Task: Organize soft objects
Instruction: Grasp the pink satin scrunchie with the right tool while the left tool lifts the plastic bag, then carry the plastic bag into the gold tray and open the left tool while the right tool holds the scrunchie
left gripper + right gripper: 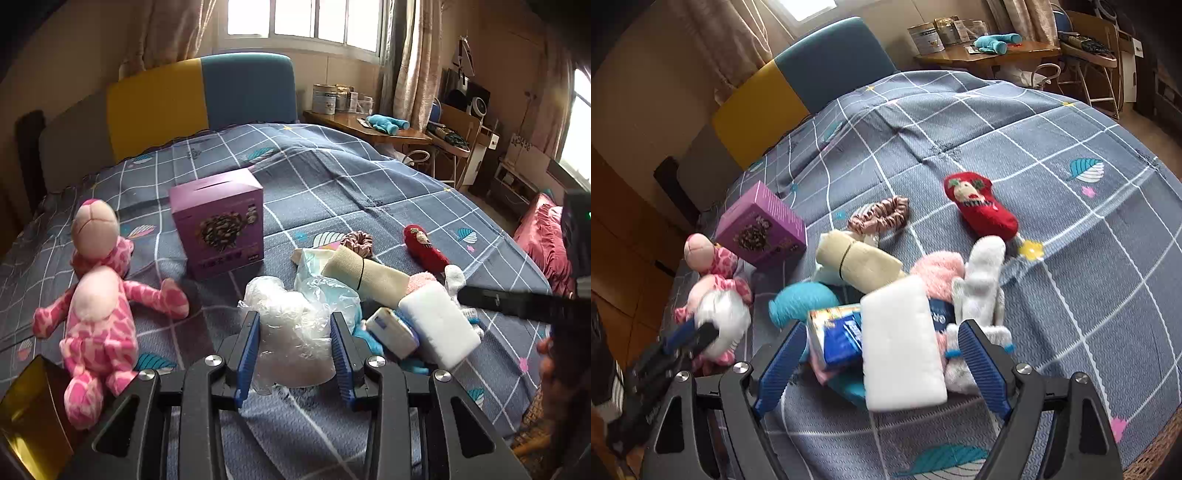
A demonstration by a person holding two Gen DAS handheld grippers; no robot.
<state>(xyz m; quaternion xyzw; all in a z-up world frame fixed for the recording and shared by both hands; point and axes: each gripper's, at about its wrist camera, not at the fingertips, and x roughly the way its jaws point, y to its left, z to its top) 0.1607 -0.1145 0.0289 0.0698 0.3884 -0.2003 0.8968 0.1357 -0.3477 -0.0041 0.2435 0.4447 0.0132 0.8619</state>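
Two claws are busy on my bed (pixel 369 177). On the left, by the pink toy (pixel 99 317), my left claw (pixel 295 332) is squeezed shut on a crinkly plastic bag (pixel 291 325). That bag is thin, see-through and slippery, so I think it could slide out or tear if I pull fast. To the right, my right claw (pixel 882 354) is wide open around the white sponge (pixel 901 343) and grips nothing. I could grab the tissue pack (pixel 836 336) too by mistake.
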